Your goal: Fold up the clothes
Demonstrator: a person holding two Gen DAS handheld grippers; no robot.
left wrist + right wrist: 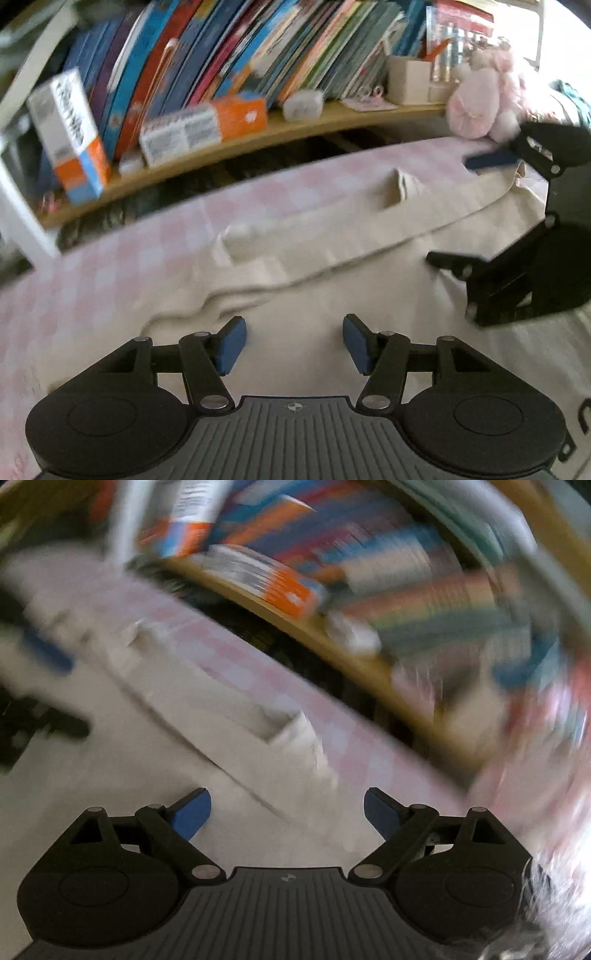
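- The left gripper [294,345] is hovering low over the cream garment [351,258], its blue pads standing well apart and holding nothing.
- The right gripper [287,814] is also hanging over the cloth with its jaws spread wide and nothing between them; its view is smearing badly, so fine detail there cannot be told.
- The cream garment is lying spread on the pink checked bed cover [92,266], with a long doubled edge running across it and two raised tabs or pockets standing along the side nearest the shelf.
- Whether that doubled edge is one fold among several or the last one, these pictures are not settling: the cloth is looking partly layered, yet it is still covering much of the bed.
- Judging by this, any grip is best taken right at a hem or corner, with both pads closing on every layer there, so the cloth is lifting evenly rather than bunching.
- Keeping both grippers level with each other is likely to be keeping the crease straight.
- Beyond the far edge of the bed, a wooden shelf [295,125] is carrying leaning books [221,48], boxes, and a pink soft toy [480,103] at its right end.
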